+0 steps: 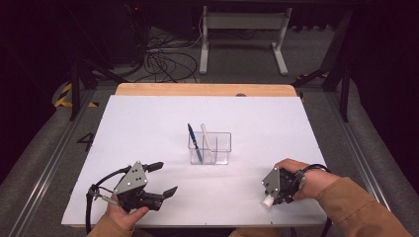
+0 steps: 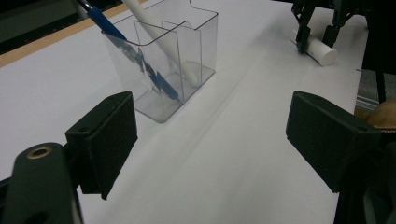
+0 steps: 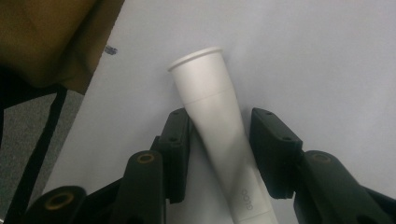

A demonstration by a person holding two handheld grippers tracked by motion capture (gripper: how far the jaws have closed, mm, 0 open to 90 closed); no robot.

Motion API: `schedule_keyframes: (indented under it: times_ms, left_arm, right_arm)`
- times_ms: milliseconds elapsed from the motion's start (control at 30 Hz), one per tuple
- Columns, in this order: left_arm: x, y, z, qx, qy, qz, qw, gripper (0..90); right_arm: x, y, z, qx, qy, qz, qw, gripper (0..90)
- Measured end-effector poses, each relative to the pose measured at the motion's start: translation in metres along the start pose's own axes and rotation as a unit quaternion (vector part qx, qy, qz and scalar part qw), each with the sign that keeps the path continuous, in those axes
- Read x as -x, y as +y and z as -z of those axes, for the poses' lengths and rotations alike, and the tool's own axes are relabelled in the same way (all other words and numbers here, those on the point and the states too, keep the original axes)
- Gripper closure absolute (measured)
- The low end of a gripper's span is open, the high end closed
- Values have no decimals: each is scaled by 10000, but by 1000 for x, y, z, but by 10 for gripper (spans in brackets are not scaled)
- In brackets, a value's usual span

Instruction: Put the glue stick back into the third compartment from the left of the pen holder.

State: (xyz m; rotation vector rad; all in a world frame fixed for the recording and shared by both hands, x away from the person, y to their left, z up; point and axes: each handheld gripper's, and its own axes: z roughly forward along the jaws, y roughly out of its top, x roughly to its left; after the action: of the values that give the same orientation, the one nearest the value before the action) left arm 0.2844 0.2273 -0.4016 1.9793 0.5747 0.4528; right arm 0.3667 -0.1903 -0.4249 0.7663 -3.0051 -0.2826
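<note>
A: Status of the right tongs (image 3: 219,154)?

B: Jaws narrow, bracketing the white marker (image 3: 219,126) lying on the bench (image 3: 317,56); grip not confirmed. The marker is judged light, rigid and smooth: grasp mid-barrel.

A: Left tongs (image 2: 210,144)?

B: Wide, empty. Beyond them, their view shows the clear holder (image 2: 163,60) with a blue pen (image 2: 126,51), absent from the right gripper view.

We are wearing tan-brown sleeves (image 1: 356,203) that reach to our wrists. We are showing two black grippers, the left gripper (image 1: 161,179) and the right gripper (image 1: 274,198), each carrying a grey three-cornered plate (image 1: 131,178) dotted with small screws. Black cables (image 1: 91,197) are trailing from both. Their jaws are ending in flat, matte black pads (image 2: 109,140), and brass-ringed holes (image 3: 145,158) are sitting in the rounded black arms behind them.
</note>
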Motion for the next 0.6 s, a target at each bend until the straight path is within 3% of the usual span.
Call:
schedule_keyframes:
  times_ms: [300, 600]
  left_arm:
    - [0, 0, 0, -7, -11, 13, 10000, 172]
    - [0, 0, 0, 0, -1, -1, 10000, 172]
  right_arm:
    - [1, 1, 0, 9, 23, 176, 9998, 662]
    - [-1, 2, 0, -36, 58, 175, 9998, 688]
